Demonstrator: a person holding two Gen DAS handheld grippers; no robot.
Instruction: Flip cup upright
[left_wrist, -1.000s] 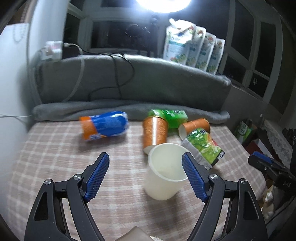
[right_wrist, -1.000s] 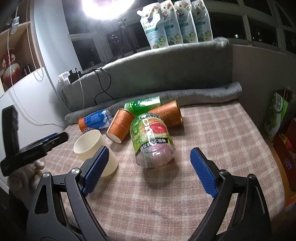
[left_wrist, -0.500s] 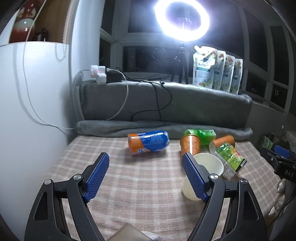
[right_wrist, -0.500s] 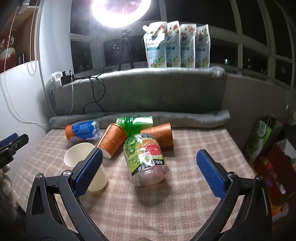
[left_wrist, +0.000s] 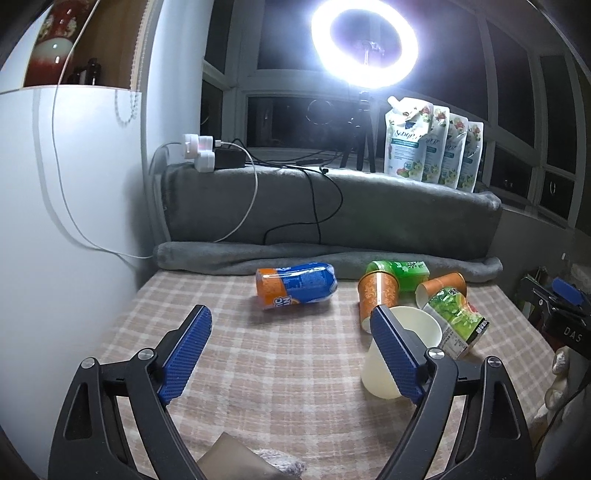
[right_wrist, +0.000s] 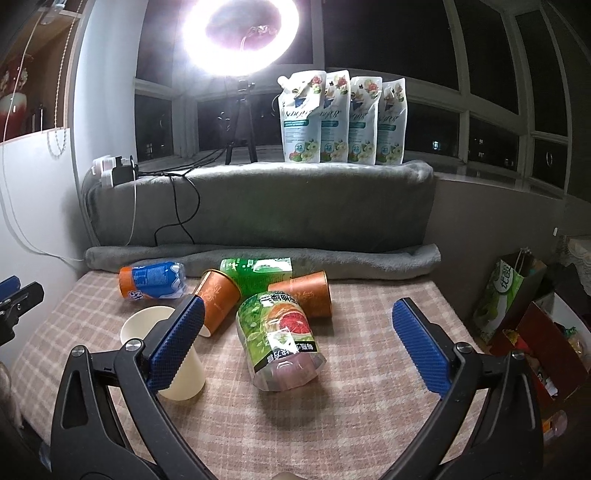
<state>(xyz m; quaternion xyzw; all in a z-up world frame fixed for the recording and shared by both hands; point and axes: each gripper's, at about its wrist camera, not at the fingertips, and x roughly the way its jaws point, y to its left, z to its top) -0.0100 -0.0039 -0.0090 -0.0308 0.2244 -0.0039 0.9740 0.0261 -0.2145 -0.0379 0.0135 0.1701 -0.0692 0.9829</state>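
A cream paper cup (left_wrist: 421, 332) stands upright, mouth up, on the checked cloth; it also shows in the right wrist view (right_wrist: 142, 328). My left gripper (left_wrist: 291, 354) is open and empty, its right finger (left_wrist: 395, 354) in front of the cup. My right gripper (right_wrist: 299, 343) is open and empty, its left finger (right_wrist: 175, 343) in front of the cup. Two orange cups (right_wrist: 218, 302) (right_wrist: 306, 295) lie on their sides behind.
A blue-orange bottle (left_wrist: 295, 288), a green can (right_wrist: 258, 269) and a green grapefruit-label bottle (right_wrist: 280, 339) lie on the cloth. A grey blanket roll (right_wrist: 258, 258) bounds the back. A white wall (left_wrist: 55, 221) is at left; boxes and a bag (right_wrist: 509, 295) stand at right.
Both grippers have pulled back and risen away from the cup, which stays upright. The views now take in more of the room and ring light.
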